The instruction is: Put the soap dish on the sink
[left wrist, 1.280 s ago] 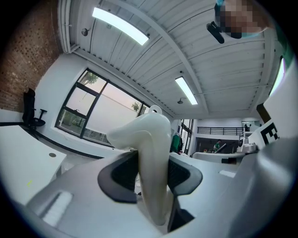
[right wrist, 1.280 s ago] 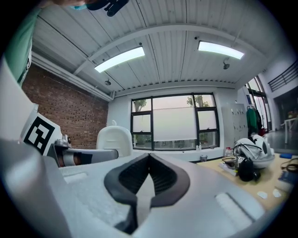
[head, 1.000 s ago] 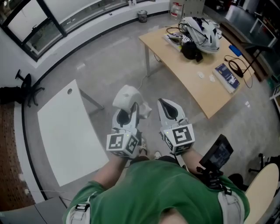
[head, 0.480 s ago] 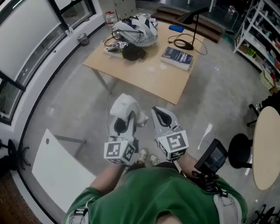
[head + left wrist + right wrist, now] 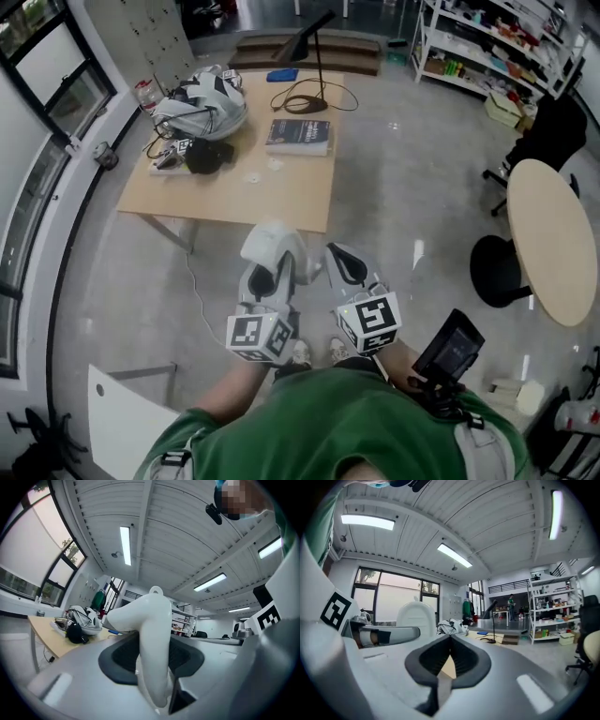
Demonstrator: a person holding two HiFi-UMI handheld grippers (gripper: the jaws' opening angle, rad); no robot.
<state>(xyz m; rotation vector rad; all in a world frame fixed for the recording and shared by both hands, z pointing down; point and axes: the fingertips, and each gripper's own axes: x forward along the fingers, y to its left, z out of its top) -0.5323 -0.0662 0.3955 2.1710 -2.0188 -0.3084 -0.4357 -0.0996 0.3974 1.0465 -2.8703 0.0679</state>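
Clamping on the soap dish (image 5: pixel 152 634), the fingers (image 5: pixel 119 654) of the left gripper (image 5: pixel 157 667) stand partly apart, one dark pad on each side of the white moulded body. The dish rises out of the grip and bends toward the left of the left gripper view. The fingers of the right gripper (image 5: pixel 449 656) are together, with nothing between them.

Both grippers hold the same place in front of the person (image 5: pixel 328 422) as one second ago: side by side, pointing level. The grip on the dish is unchanged.

The surroundings have swung across the head view:
- The wooden surface (image 5: pixel 281 187) has passed from the upper right to the upper centre-left.
- The window wall (image 5: pixel 47 84) and the white panel (image 5: pixel 117 422) have slid to the left edge.
- A round table (image 5: pixel 553 239) and shelving (image 5: pixel 487 47) have come in at the right.

Judgement: the person is turning on the spot with the dish in transport. No sink shows in any view, so the placing step is not yet begun
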